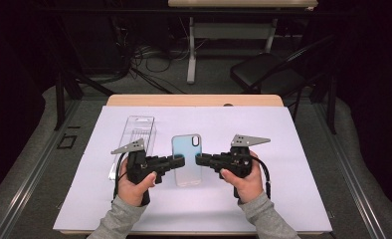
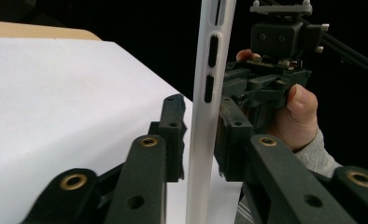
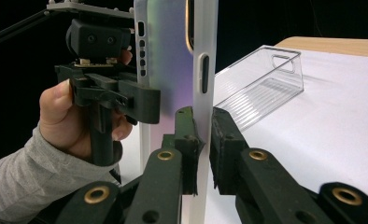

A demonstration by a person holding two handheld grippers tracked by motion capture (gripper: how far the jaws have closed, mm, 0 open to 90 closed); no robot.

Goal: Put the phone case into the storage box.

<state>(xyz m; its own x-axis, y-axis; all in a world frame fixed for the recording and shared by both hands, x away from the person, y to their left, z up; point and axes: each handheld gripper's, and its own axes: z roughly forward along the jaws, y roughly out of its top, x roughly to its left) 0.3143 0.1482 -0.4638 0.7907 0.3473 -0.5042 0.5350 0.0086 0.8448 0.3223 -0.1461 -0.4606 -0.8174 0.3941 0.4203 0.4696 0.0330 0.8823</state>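
Phone case (image 1: 187, 159), translucent with a blue tint, sits at the middle of the white sheet (image 1: 283, 189) on the bench (image 1: 194, 100), face up to the high view. Its long axis runs straight away from me and the camera cut-out is at the far end. I cannot tell whether it rests on the sheet or hangs just above it.

Furthest left lies the clear plastic packaging box (image 1: 137, 134), just beside the left hand and apart from the case.

Next, the left gripper (image 1: 180, 162) comes in level from the left, across the case's short axis. Its fingers (image 2: 173, 135) straddle the left long edge. In the left gripper view I read a sliver of gap at one pad, so they look slack around the edge, not pinching it.

On the right, the right gripper (image 1: 200, 159) mirrors it. Its fingers (image 3: 187, 140) are clamped on the opposite long edge, just below the side-button slot.

Both hands are equally near. As I judge it, the right one alone carries the case, so any move depends on that grip.
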